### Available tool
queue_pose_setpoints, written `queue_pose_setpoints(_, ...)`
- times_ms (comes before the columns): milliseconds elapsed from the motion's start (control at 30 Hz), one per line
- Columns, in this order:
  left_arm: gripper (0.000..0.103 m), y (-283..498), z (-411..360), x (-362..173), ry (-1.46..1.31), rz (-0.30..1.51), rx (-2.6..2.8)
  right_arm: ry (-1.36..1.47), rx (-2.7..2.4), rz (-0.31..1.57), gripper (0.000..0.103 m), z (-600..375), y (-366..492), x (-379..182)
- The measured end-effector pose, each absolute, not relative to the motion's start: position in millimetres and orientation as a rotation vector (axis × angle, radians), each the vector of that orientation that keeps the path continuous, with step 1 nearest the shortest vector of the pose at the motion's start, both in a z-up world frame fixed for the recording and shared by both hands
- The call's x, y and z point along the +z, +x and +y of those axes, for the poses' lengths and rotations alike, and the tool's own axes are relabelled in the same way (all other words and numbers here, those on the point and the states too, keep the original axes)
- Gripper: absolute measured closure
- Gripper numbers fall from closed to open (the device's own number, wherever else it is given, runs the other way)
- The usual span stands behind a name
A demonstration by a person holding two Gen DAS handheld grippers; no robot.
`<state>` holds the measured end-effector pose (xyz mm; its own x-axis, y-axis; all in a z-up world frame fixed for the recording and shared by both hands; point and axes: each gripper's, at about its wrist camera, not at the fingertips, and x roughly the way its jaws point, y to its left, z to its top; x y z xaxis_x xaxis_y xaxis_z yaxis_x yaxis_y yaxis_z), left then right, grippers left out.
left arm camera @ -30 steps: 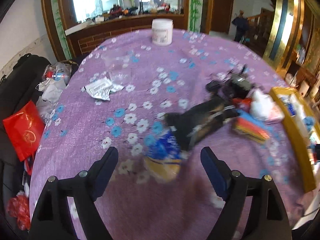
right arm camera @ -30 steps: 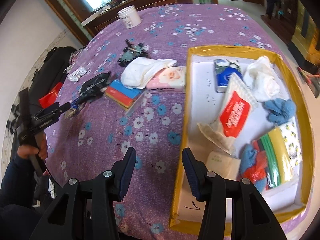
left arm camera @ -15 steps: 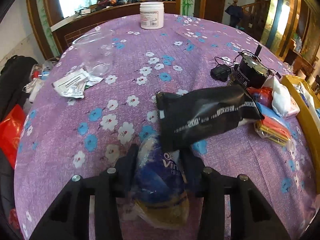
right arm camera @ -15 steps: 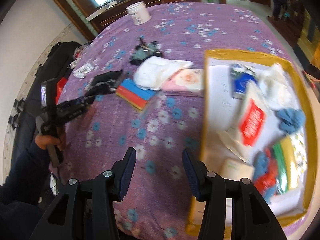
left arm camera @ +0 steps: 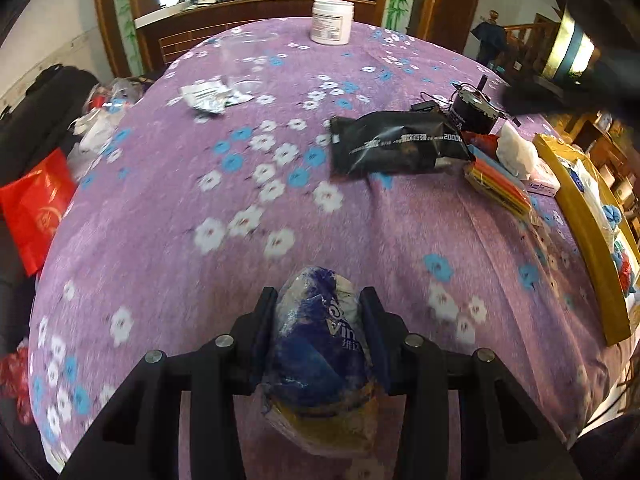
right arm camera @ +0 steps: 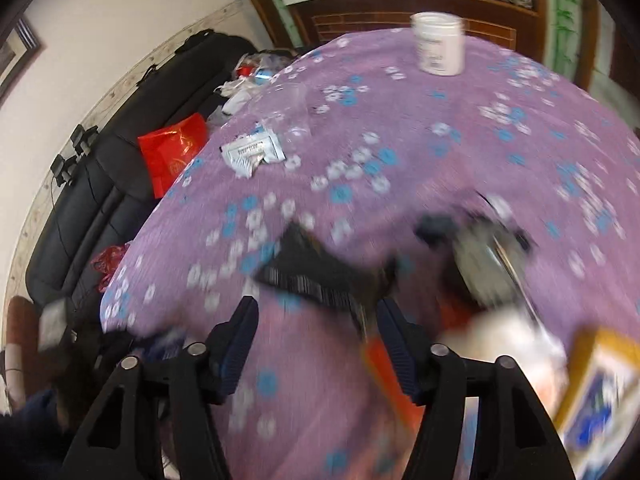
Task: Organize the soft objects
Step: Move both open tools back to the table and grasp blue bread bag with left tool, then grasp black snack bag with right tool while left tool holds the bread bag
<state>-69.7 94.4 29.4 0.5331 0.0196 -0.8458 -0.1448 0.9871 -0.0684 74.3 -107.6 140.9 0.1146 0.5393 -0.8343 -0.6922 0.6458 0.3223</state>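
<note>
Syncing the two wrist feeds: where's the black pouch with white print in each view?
Left wrist: black pouch lies flat on the purple cloth, upper right of centre, beside the striped pack.
Right wrist: black pouch, blurred, sits mid-frame just beyond the opening right gripper, nothing between its jaws.
Shared landmark: white jar at the far table edge.

One blue tissue pack. One black pouch, at centre right. One white jar, at the far edge. One clear plastic cup, far left. One yellow tray, at the right edge. One red bag, off the left side. Two grippers, one per view.
</note>
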Motion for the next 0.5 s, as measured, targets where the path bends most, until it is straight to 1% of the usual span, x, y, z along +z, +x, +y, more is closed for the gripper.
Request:
queue_pose_setpoints(67,0.062,-78,95,30,-0.148,1.005,0.109,-0.169,0.888,1.164,0.036,-85,97,124)
queue_pose_setpoints(133,0.062,-83,95,30,-0.159,1.005,0.118,-0.162,0.893,1.229,0.036,-71,111,102)
queue_pose_setpoints(233,0.062,-89,97,28,-0.181,1.008,0.129,-0.183,0.88,1.241,0.035,-68,108,93)
queue_pose_setpoints(300,0.062,-91,99,25,-0.192,1.013,0.138,-0.157,0.953,1.311,0.034,-69,92,92)
queue_pose_setpoints(400,0.062,-90,103,23,-0.21,1.012,0.146,-0.252,0.968,1.293,0.034,-68,63,96)
queue_pose_setpoints(500,0.062,-85,103,22,-0.211,1.008,0.146,-0.302,0.927,1.242,0.034,-65,60,98)
